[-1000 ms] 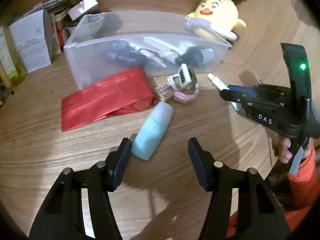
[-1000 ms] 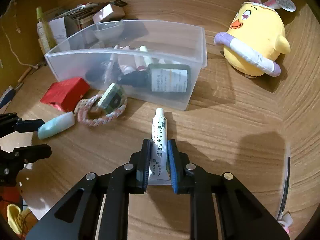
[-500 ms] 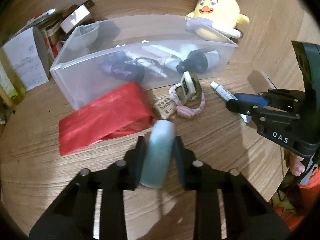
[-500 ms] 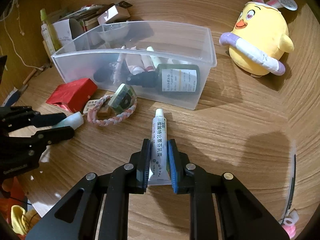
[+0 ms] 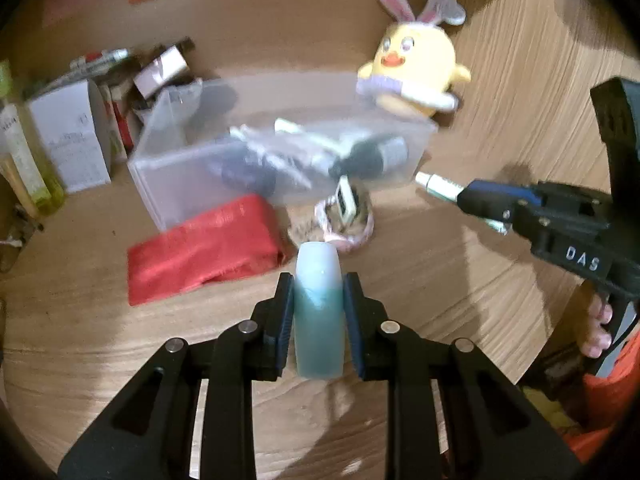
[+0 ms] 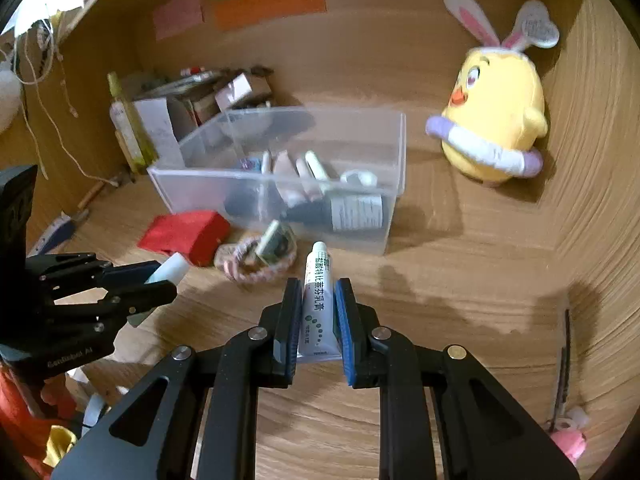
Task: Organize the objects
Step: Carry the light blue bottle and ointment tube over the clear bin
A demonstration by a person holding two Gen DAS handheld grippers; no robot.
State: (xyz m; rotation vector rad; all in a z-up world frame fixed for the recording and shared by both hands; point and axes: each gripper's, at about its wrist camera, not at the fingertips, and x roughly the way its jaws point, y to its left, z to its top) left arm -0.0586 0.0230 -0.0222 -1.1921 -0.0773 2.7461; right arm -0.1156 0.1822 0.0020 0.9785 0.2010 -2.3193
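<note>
The left hand-held gripper (image 5: 319, 312) was pinching a pale teal bottle (image 5: 319, 304), its two fingers pressed against the bottle's sides. The bottle was smooth and rounded, whitish at its far end and a deeper blue-green toward the near end, and it pointed away toward the far side of the scene. Whether it touched the wooden bench (image 5: 80, 320) could not be told.

The right hand-held gripper (image 6: 319, 320) was clamped on a small white tube (image 6: 316, 300) with dark printed characters running along it, a row of green dots near its flat crimped end, and a white cap at its far tip. The tube's cap reached toward the near wall of a clear plastic bin (image 6: 276, 184), which stood on the bench farther out. Inside the bin lay several tubes and a dark bottle with a white label (image 6: 344, 212).

Just near of the bin, to the left, lay a red pouch (image 6: 184, 232), and beside it a pink braided cord loop (image 6: 256, 268) with a small boxy charm on it. To the far right of the bin sat a yellow chick plush (image 6: 496, 120) with rabbit ears and a purple-and-white ring around its body. Boxes and a yellow-green bottle (image 6: 124, 124) stood far left of the bin.
</note>
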